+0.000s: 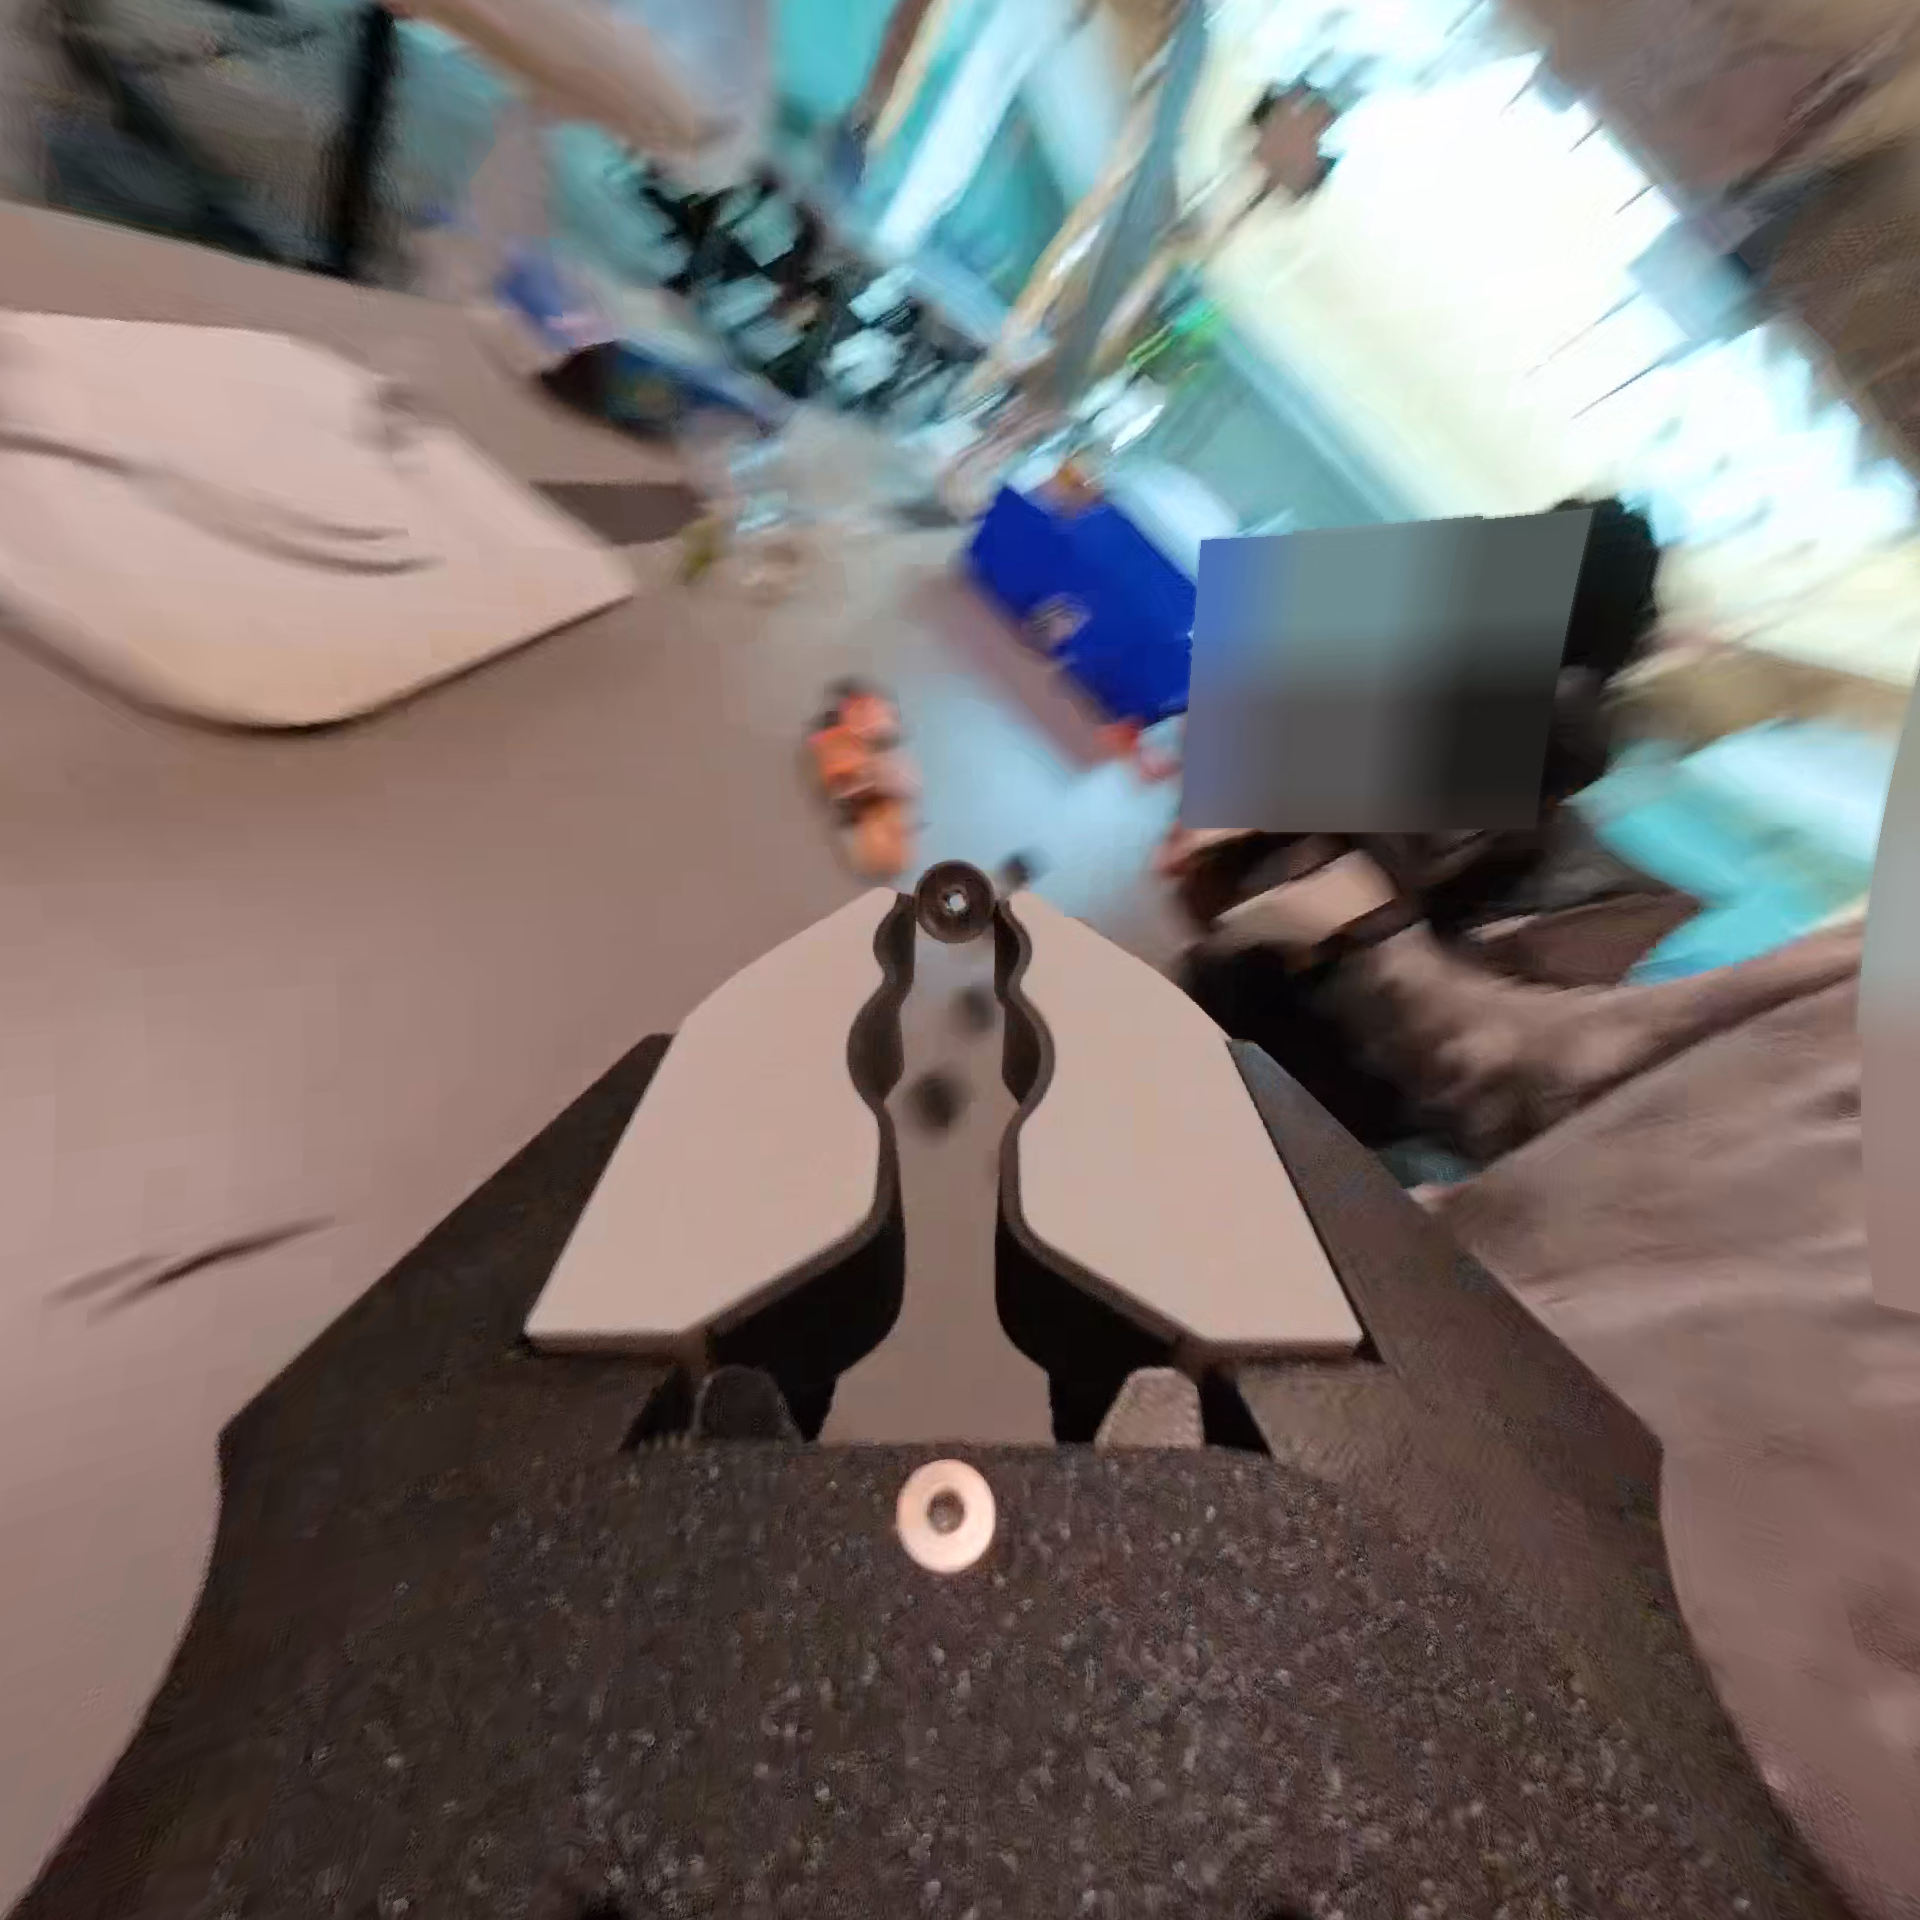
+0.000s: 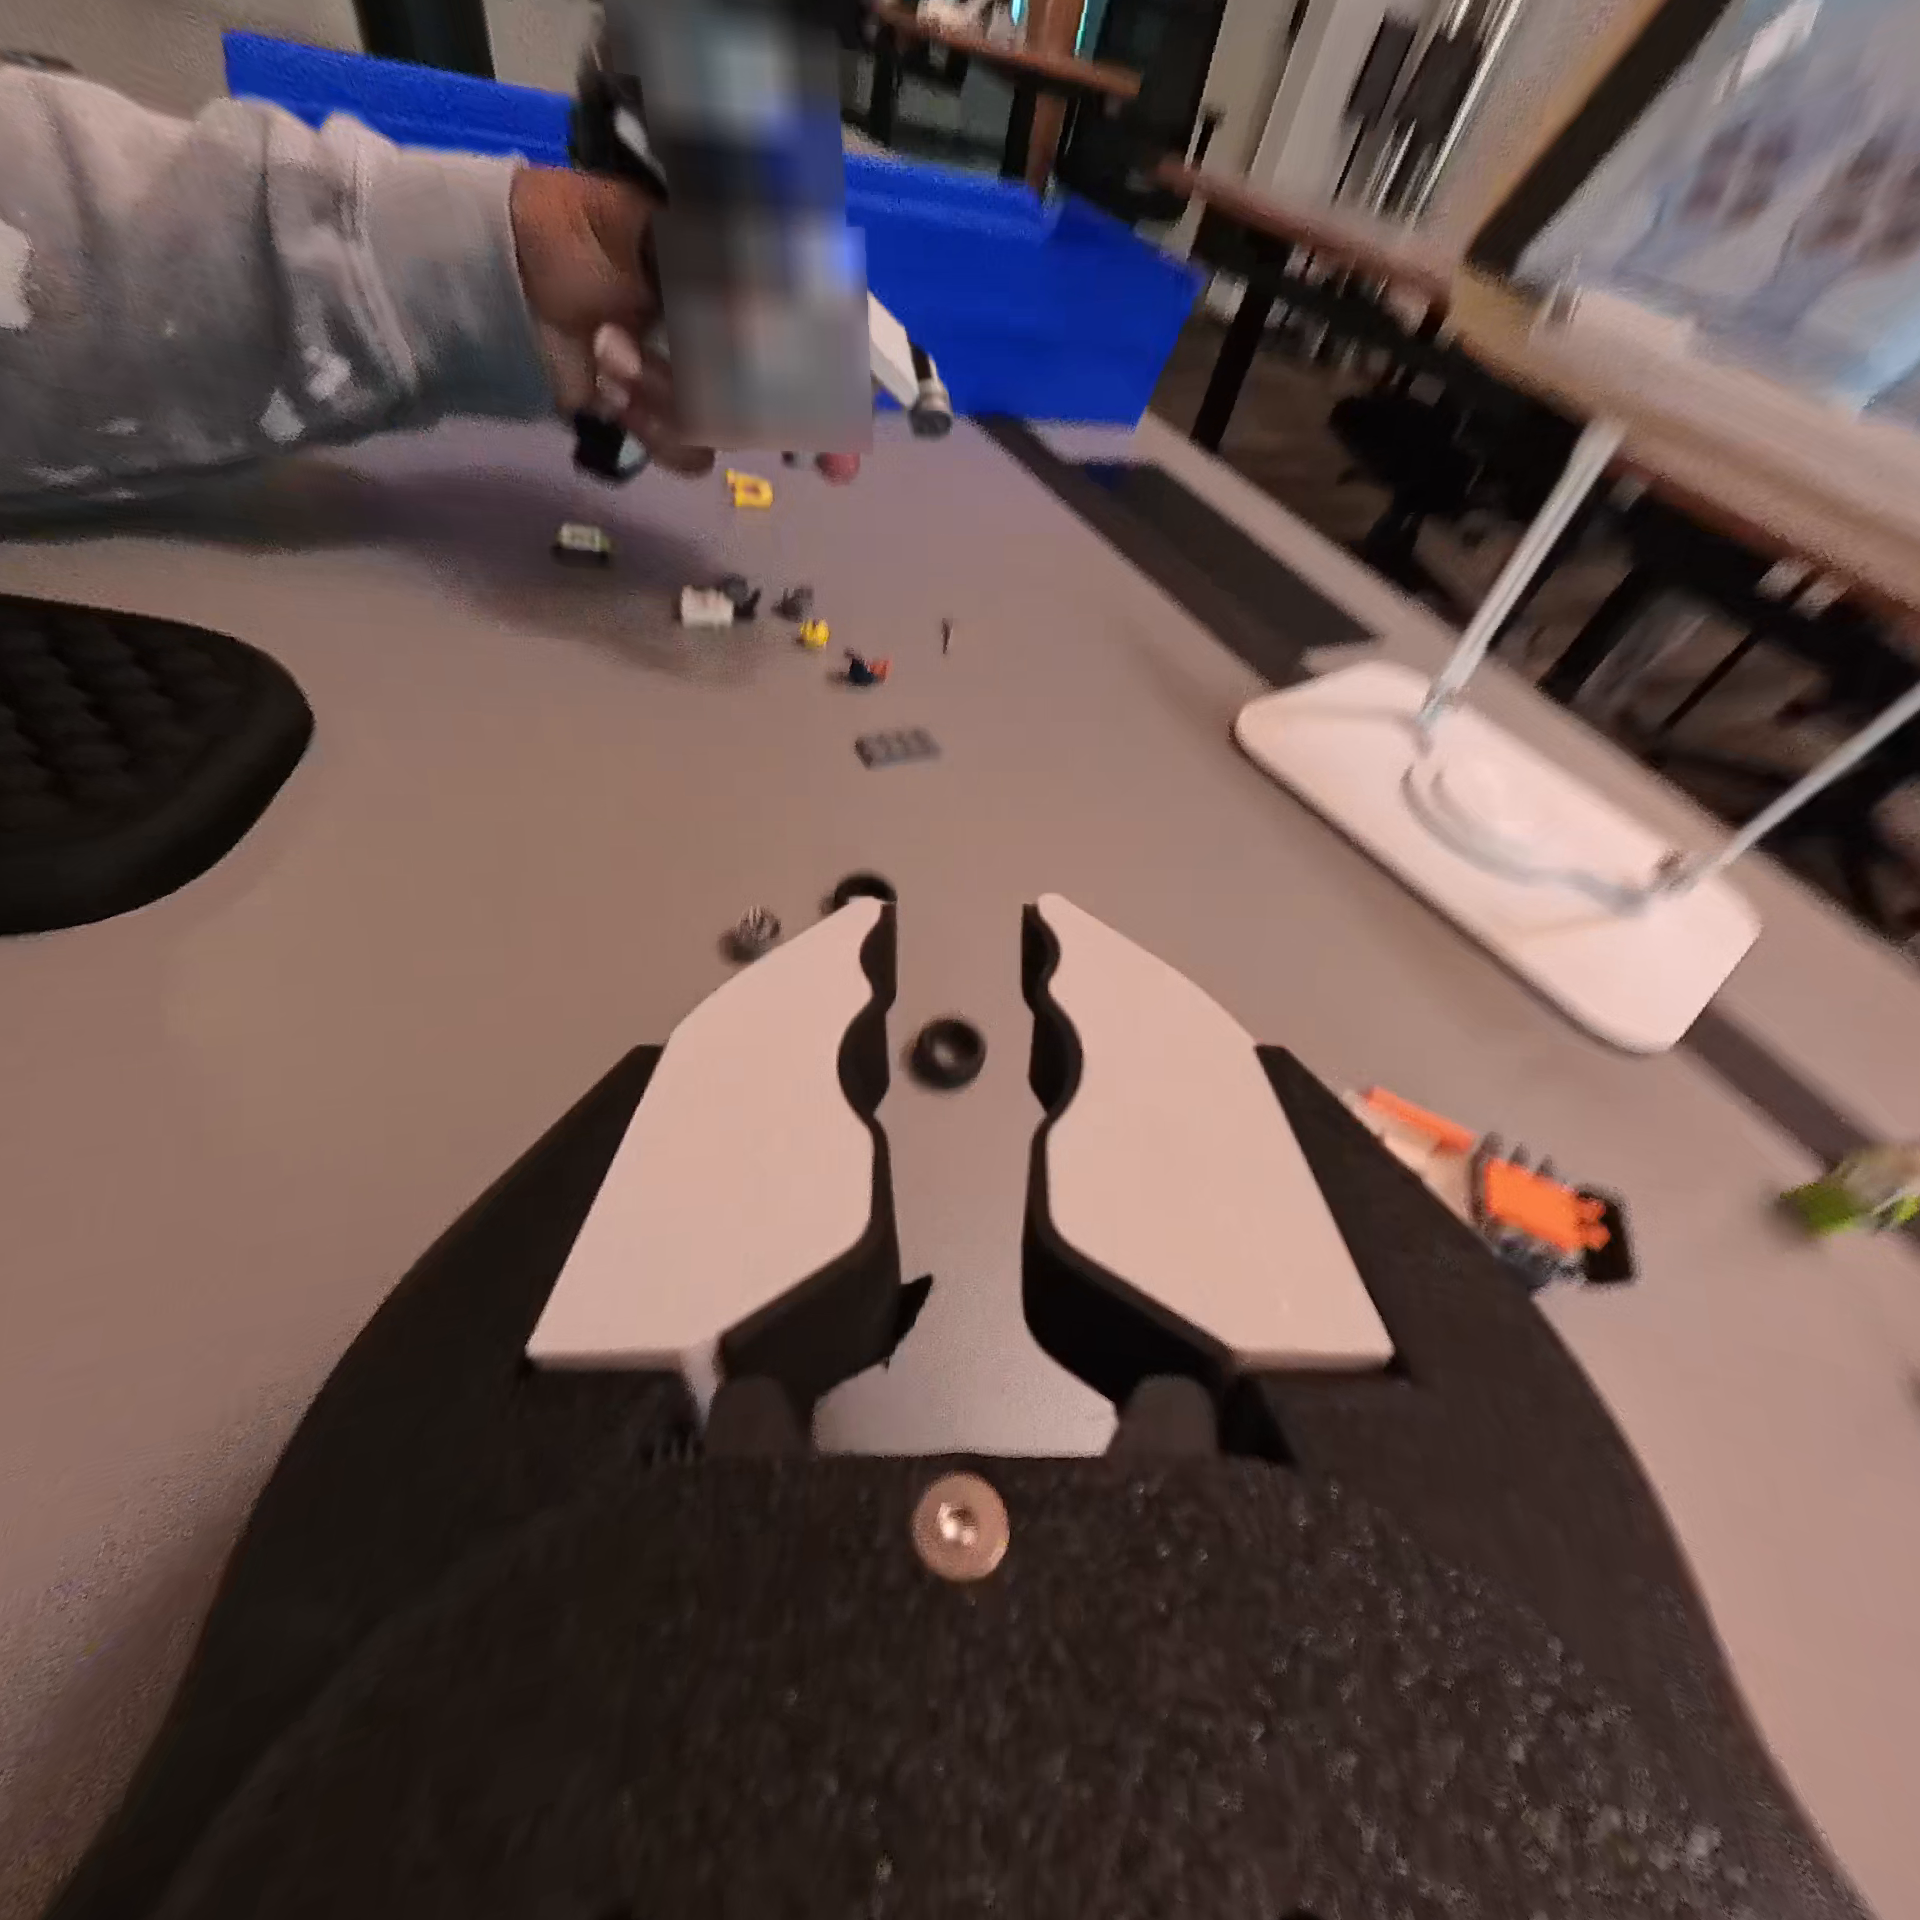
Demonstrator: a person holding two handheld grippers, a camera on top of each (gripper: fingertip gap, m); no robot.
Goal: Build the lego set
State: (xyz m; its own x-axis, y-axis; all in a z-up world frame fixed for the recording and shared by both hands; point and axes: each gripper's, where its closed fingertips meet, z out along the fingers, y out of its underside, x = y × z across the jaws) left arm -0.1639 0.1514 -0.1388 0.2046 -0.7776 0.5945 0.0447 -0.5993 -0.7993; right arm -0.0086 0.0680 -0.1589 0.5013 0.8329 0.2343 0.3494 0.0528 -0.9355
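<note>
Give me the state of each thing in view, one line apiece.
Left gripper: fingers shut on a small black wheel, lifted above the table.
Right gripper: fingers open, holding nothing.
Black tyre ring: flat on the table, between the right gripper's fingers, ungripped.
Orange partial build: resting on the table, untouched.
Dark grey plate: lying flat, loose.
Blue box: on the table's far end.
</note>
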